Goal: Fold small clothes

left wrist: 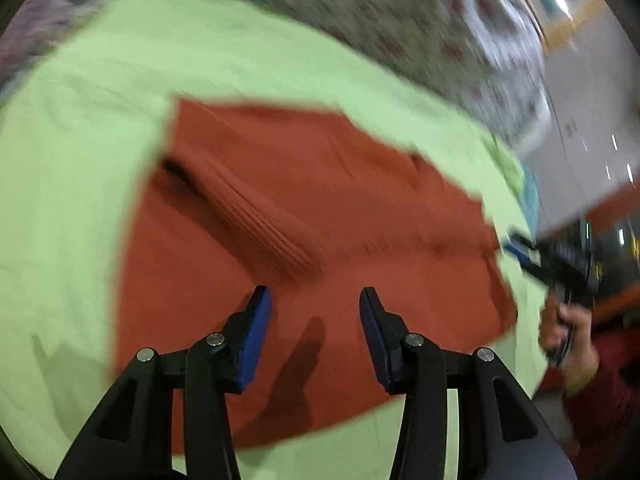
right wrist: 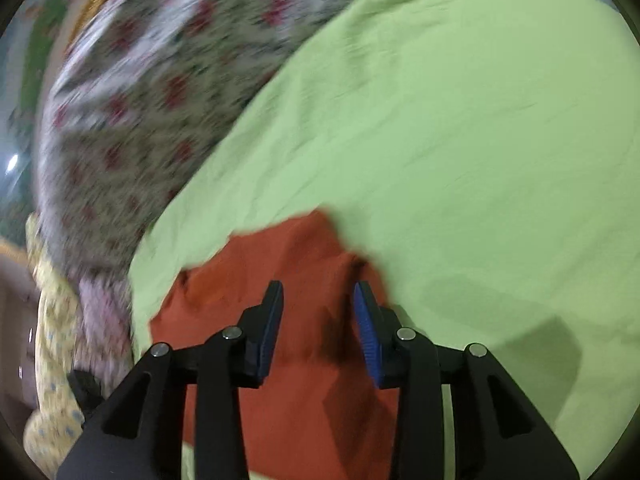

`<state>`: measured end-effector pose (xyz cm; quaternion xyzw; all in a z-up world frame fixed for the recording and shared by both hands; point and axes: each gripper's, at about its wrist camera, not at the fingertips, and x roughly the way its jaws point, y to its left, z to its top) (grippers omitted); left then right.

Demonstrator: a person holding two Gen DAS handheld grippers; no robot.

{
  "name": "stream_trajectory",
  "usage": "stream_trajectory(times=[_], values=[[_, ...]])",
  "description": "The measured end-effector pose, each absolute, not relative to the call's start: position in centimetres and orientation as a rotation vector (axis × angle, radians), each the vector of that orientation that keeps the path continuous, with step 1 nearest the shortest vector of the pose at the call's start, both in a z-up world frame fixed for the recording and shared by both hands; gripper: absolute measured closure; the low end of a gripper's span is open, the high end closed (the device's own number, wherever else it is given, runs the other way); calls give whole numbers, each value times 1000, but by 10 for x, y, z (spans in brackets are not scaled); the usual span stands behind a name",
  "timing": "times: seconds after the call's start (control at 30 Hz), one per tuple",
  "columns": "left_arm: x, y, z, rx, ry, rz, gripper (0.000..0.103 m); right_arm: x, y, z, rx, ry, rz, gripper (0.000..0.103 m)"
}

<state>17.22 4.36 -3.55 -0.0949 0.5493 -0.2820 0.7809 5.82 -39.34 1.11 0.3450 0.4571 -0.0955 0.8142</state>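
A rust-orange small garment [left wrist: 304, 240] lies spread on a light green sheet [left wrist: 80, 160], with a ribbed fold across its middle. My left gripper [left wrist: 316, 308] is open and empty, just above the garment's near part. My right gripper [right wrist: 318, 300] is open and empty over one end of the same garment [right wrist: 296, 360]. The right gripper also shows in the left wrist view [left wrist: 532, 256] at the garment's right edge, held by a hand. Both views are blurred.
A floral patterned cloth [left wrist: 400, 12] lies beyond the green sheet [right wrist: 460, 120], also in the right wrist view [right wrist: 152, 92]. A yellow dotted cloth [right wrist: 52, 320] lies at the left edge. A pale floor or wall [left wrist: 592, 120] lies off the right side.
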Motion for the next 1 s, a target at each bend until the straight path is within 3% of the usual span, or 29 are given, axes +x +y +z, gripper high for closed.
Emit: stream_trajectory(times=[0.23,0.43,0.6,0.7,1.0], values=[[177,-7,-57,3,1244,-667,57,82,-272,-33,302,1302,141,65],[246,-10,-51,15,1223,-635,62,126,-262,-44,36,1318,145,65],[304,-12,-32,-63,1138,-500,59,169,-315,-29,140,1200,-30,65],[324,-3,-21,-116,1088,-407,43,185,-345,-14,265,1110,-118,65],[279,37,-14,-224,1059,-353,43,152,-368,7,419,1031,-210,63]])
